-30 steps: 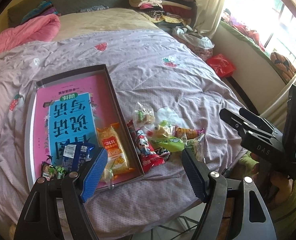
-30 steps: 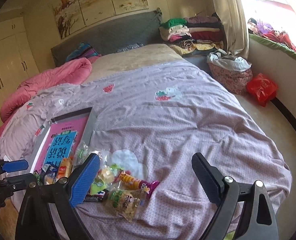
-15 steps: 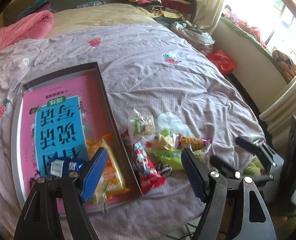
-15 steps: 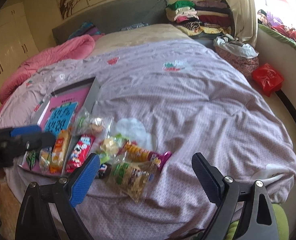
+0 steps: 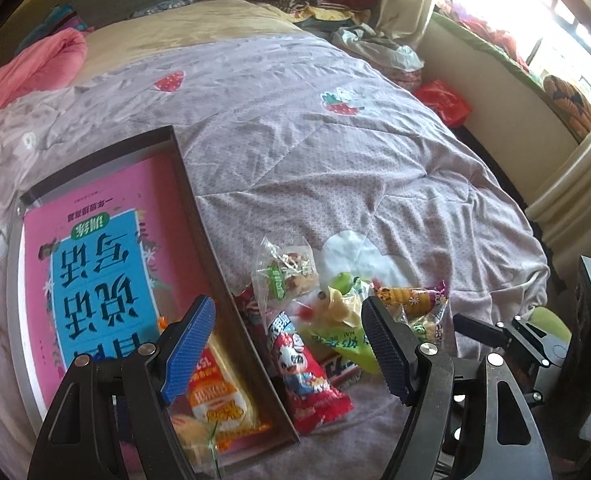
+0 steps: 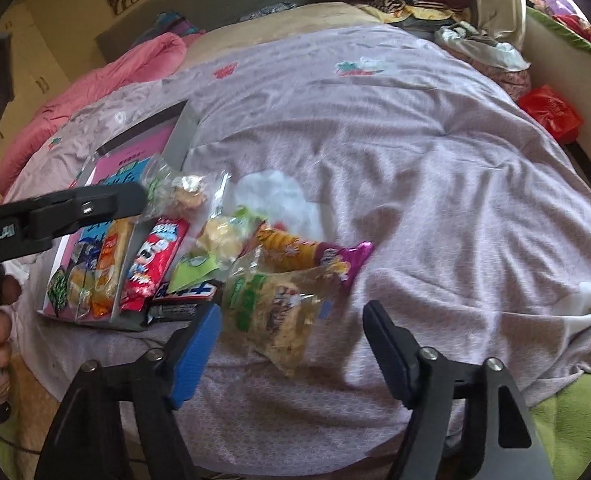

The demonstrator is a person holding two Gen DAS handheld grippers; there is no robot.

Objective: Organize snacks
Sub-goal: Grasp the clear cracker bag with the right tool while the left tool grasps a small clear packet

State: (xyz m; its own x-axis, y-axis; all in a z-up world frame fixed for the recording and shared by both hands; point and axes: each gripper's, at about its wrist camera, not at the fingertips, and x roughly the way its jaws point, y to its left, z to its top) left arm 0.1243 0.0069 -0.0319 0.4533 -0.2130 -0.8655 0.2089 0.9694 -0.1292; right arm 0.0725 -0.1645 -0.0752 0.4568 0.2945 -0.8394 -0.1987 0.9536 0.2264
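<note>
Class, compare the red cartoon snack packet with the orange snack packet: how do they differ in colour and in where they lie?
Colour: the red cartoon snack packet is red with a cartoon face; the orange snack packet is orange and pale yellow. Place: the orange one lies inside the shallow grey tray, on its pink and blue liner; the red one lies outside, on the lilac quilt beside the tray's wall. Both are sealed and lie flat.

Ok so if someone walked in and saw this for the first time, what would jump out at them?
Probably the heap of bright snack packets on the near edge of the lilac quilt, with the red cartoon packet lying just outside the tray. Next, the shallow tray beside it, holding a vivid pink and blue book and a few snacks. Both open grippers, left gripper and right gripper, frame the pile.
</note>
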